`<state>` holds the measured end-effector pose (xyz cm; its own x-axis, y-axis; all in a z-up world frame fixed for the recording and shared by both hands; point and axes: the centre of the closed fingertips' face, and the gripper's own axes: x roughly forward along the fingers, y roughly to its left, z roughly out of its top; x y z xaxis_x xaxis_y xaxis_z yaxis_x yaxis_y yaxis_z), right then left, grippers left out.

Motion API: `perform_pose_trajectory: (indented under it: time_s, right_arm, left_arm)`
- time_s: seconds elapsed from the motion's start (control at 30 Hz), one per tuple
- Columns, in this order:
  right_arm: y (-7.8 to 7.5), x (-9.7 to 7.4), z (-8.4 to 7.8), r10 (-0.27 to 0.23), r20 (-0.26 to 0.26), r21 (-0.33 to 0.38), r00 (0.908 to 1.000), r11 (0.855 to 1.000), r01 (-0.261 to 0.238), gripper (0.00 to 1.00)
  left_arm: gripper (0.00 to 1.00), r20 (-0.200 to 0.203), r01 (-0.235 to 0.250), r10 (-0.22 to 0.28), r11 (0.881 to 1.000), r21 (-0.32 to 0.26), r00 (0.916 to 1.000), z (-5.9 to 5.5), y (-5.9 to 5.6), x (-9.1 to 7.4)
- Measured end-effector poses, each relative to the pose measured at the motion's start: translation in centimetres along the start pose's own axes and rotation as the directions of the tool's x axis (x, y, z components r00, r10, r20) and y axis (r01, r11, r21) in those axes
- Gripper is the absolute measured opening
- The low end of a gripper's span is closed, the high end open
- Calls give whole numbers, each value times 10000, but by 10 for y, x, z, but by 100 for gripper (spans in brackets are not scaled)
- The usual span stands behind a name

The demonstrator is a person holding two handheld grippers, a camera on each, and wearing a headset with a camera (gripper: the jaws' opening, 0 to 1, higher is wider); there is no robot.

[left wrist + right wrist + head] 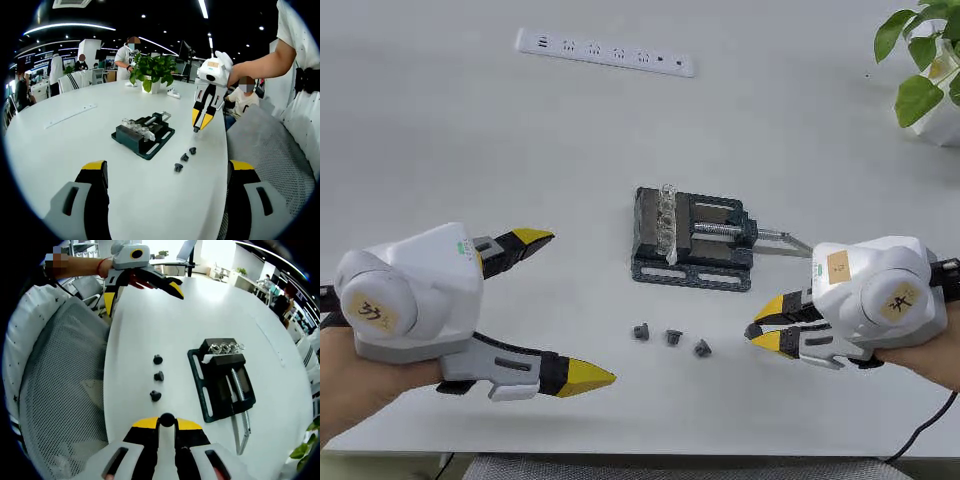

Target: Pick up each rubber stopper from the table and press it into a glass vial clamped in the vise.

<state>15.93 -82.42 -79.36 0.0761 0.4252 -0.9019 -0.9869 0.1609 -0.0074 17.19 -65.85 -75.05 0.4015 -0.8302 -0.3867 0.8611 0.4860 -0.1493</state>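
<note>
Left gripper (580, 306) jaws wide apart, empty. Right gripper (753, 327) pinches stopper (167, 419), mostly hidden; loose stoppers (673, 337) near vise (690, 268).

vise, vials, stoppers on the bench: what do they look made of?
vise: probably metal, with a matte black body and a bare shiny screw. vials: clear and glinting, glass by the look, though clear plastic can't be excluded. stoppers: dull dark grey with no shine, consistent with rubber.

Left gripper (565, 306) gapes wide while right gripper (765, 325) pinches a rubber stopper (166, 419).
</note>
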Motion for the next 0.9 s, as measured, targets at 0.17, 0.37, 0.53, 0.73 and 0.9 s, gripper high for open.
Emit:
perform_pose_trajectory:
  time_s: [0.17, 0.37, 0.53, 0.73, 0.9]
  right_arm:
    - [-8, -6, 11, 39, 99, -152, 9999, 9999, -38, 7]
    - [-20, -15, 29, 65, 231, -301, 9997, 9995, -58, 7]
    - [-37, -19, 45, 88, 300, -432, 9995, 9990, -75, 7]
    - [-58, -20, 66, 68, 321, -670, 9995, 9977, -46, 7]
    - [-78, -21, 84, 27, 389, -787, 9992, 9969, 4, 7]
  left_arm:
    - [99, -37, 44, -44, 10000, 79, 10000, 1, -2, 1]
    - [99, -35, 98, -98, 9999, 117, 9999, 1, -3, 2]
    - [99, -38, 119, -119, 9998, 131, 9999, 2, -3, 2]
    - [99, 17, 79, -79, 9999, 139, 10000, 3, -1, 0]
    - [99, 39, 48, -49, 9999, 108, 10000, 2, 1, -1]
